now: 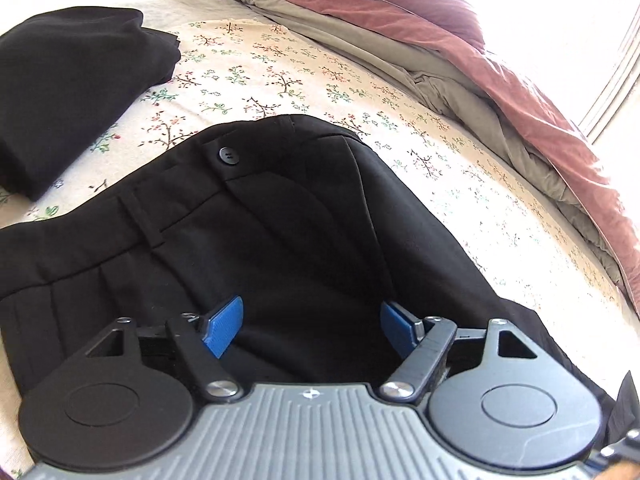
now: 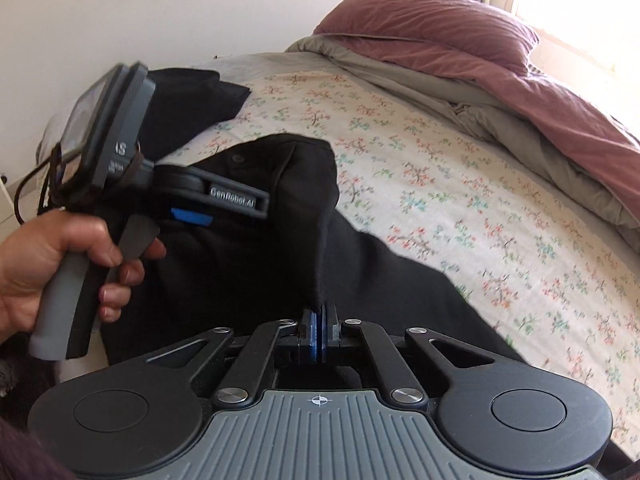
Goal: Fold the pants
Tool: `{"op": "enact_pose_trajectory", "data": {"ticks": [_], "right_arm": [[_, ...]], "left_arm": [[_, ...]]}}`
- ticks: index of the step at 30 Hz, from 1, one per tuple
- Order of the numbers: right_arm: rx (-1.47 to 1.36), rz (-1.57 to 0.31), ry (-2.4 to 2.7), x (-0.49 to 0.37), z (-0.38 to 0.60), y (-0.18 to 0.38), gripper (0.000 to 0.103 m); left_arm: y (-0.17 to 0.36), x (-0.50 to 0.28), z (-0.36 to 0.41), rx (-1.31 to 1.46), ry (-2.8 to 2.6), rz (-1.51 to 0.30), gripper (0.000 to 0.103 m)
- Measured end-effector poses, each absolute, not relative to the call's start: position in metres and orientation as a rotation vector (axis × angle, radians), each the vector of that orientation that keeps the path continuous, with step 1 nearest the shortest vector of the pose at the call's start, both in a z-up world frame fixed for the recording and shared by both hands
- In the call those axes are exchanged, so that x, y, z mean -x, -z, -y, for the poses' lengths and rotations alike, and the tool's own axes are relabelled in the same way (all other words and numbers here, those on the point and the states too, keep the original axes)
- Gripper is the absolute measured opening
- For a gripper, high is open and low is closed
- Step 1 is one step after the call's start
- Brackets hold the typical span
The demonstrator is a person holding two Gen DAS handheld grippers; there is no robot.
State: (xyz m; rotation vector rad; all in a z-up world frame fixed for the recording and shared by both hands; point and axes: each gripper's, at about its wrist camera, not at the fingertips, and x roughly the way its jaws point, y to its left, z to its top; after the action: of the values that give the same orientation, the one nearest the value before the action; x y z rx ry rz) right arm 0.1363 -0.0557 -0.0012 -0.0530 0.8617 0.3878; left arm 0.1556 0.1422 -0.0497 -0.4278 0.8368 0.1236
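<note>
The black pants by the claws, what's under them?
The black pants lie on the floral bedsheet, which shows all around them. Whatever is directly beneath the fabric is covered and cannot be seen.

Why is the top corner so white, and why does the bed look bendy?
Left wrist view: sunlight from the window washes the top right to plain white, and the fisheye lens bows the flat sheet into a hump. Right wrist view: glare again by the window, and the left gripper looks smeared, likely by motion; the pants are too dark for detail.
</note>
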Motion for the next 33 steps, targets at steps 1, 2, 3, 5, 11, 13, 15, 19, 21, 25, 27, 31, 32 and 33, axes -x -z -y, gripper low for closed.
{"op": "enact_pose_trajectory", "data": {"ticks": [1,2,3,5,11,13,15,19,21,25,27,31,32,33], "right_arm": [[0.043,-0.88,-0.386,-0.132,0.052,0.012,0.002],[0.035,-0.898,-0.383,-0.131,0.048,0.021,0.002],[0.022,-0.92,-0.377,-0.131,0.046,0.031,0.002],[-0.004,-0.963,-0.359,-0.134,0.041,0.05,0.002],[-0.051,-0.979,-0.318,-0.139,0.04,0.058,0.003],[-0.07,-0.99,-0.317,-0.138,0.045,0.052,0.009],[-0.108,-0.979,-0.32,-0.133,0.058,0.041,0.017],[-0.154,-0.95,-0.23,-0.121,0.102,0.019,0.061],[-0.161,-0.93,-0.175,-0.116,0.128,0.011,0.062],[-0.193,-0.93,-0.024,-0.105,0.186,0.009,0.062],[-0.22,-0.933,0.071,-0.103,0.215,0.012,0.065],[-0.277,-0.942,0.27,-0.098,0.277,0.028,0.07],[-0.294,-0.945,0.315,-0.098,0.29,0.033,0.07],[-0.317,-0.949,0.359,-0.098,0.304,0.039,0.07]], "left_arm": [[0.048,-0.15,-0.143,0.427,-0.125,-0.841,0.088],[0.048,-0.146,-0.144,0.43,-0.124,-0.847,0.087],[0.048,-0.142,-0.144,0.433,-0.122,-0.853,0.086],[0.047,-0.135,-0.143,0.427,-0.117,-0.863,0.084],[0.036,-0.127,-0.133,0.382,-0.08,-0.87,0.083],[0.029,-0.128,-0.127,0.368,-0.051,-0.871,0.083],[0.02,-0.129,-0.12,0.332,-0.033,-0.862,0.083],[0.007,-0.139,-0.106,0.269,-0.031,-0.872,0.084],[0.001,-0.145,-0.096,0.246,-0.024,-0.88,0.084],[-0.003,-0.16,-0.072,0.187,-0.018,-0.883,0.087],[-0.002,-0.168,-0.061,0.162,-0.022,-0.886,0.089],[0.005,-0.184,-0.042,0.117,-0.065,-0.878,0.09],[0.006,-0.188,-0.039,0.104,-0.078,-0.874,0.09],[0.008,-0.191,-0.036,0.089,-0.094,-0.872,0.09]]}}
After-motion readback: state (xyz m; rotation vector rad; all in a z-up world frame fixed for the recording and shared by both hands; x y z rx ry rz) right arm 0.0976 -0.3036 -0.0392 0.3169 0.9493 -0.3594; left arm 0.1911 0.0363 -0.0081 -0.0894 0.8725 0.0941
